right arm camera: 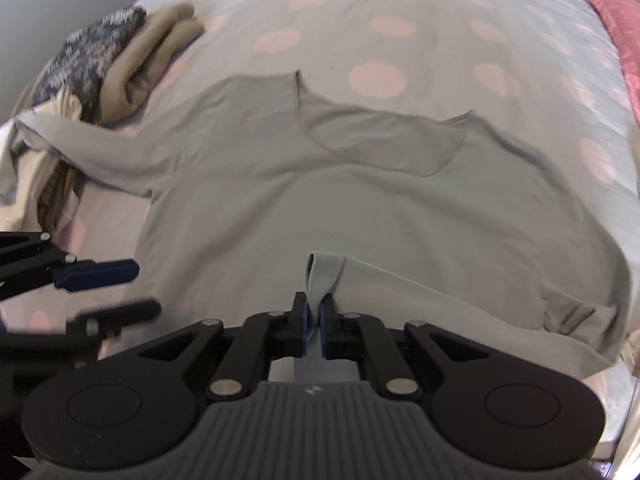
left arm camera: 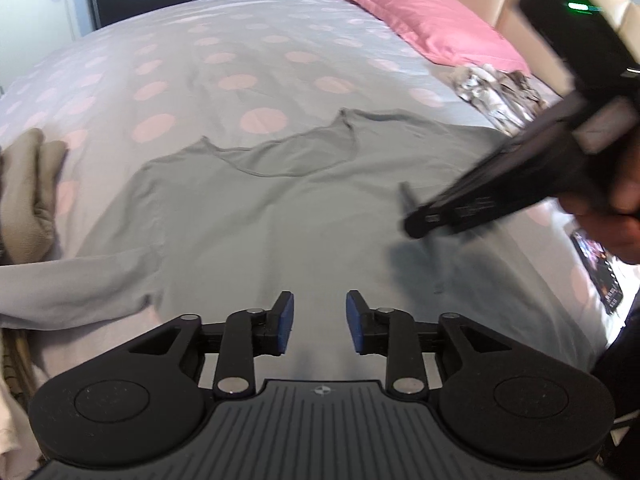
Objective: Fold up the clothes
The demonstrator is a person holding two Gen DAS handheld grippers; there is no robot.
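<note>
A grey long-sleeved top [left arm camera: 256, 216] lies spread on the bed, neckline away from me. My left gripper [left arm camera: 320, 320] hovers open above its lower middle, nothing between the blue pads. In the right wrist view the top [right arm camera: 320, 184] fills the middle, one sleeve running left over a clothes pile. My right gripper [right arm camera: 314, 320] is shut on a pinched fold of the top's cloth, which rises between the pads. The right gripper [left arm camera: 416, 216] also shows in the left wrist view, blurred, over the top's right side, held by a hand [left arm camera: 616, 216]. The left gripper [right arm camera: 112, 292] appears open at the left edge.
The bed sheet [left arm camera: 224, 64] is pale lilac with pink dots. A pink pillow [left arm camera: 432, 20] lies by the headboard, with a patterned garment [left arm camera: 496, 92] next to it. Folded beige clothes [left arm camera: 28, 192] and a dark floral piece [right arm camera: 88, 48] are stacked at the left.
</note>
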